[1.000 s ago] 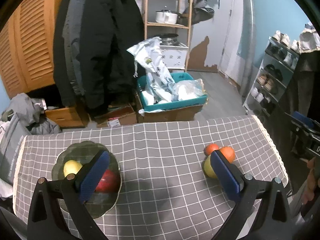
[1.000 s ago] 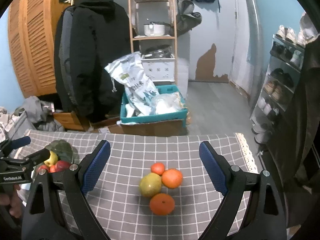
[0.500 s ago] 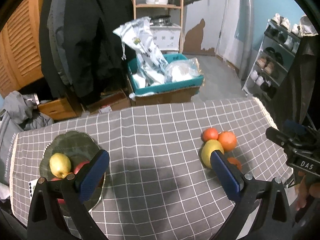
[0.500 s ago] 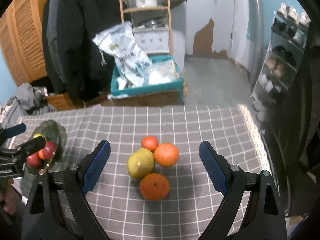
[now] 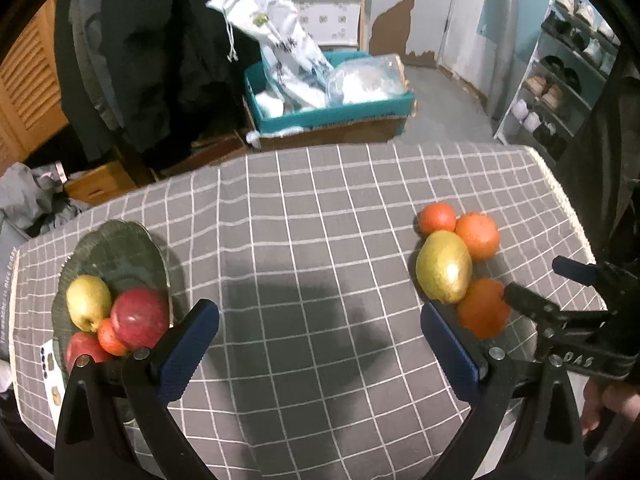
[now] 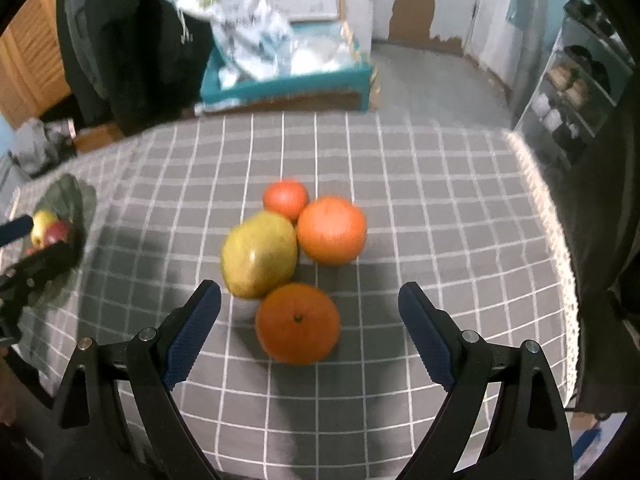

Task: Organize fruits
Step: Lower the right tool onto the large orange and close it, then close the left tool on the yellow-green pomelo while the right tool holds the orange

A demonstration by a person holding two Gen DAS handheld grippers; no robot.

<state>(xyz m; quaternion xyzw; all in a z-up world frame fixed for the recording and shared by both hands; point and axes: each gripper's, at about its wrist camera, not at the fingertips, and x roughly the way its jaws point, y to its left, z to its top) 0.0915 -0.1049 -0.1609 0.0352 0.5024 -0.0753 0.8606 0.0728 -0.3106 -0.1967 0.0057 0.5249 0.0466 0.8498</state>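
Observation:
A loose pile of fruit lies on the grey checked tablecloth: a yellow-green mango [image 6: 259, 254], a near orange [image 6: 297, 323], a far orange [image 6: 332, 230] and a small tangerine [image 6: 285, 198]. My right gripper [image 6: 309, 316] is open and empty, its jaws either side of the near orange, just above it. My left gripper [image 5: 320, 336] is open and empty over the bare cloth. A dark green plate [image 5: 116, 252] at the left holds a yellow pear [image 5: 88, 302], two red apples [image 5: 138, 317] and a small tangerine. The pile also shows in the left wrist view [image 5: 444, 267].
The table's lace edge [image 6: 560, 240] runs along the right, with a shoe rack [image 5: 560, 92] beyond. Past the far edge stand a teal box of bags [image 5: 328, 100], hanging coats and a wooden wardrobe. A small card [image 5: 50, 376] lies by the plate.
Both grippers have moved forward and tilted down toward the table. The right gripper has come close over the fruit pile, the near orange now between its jaws. No fruit has moved.

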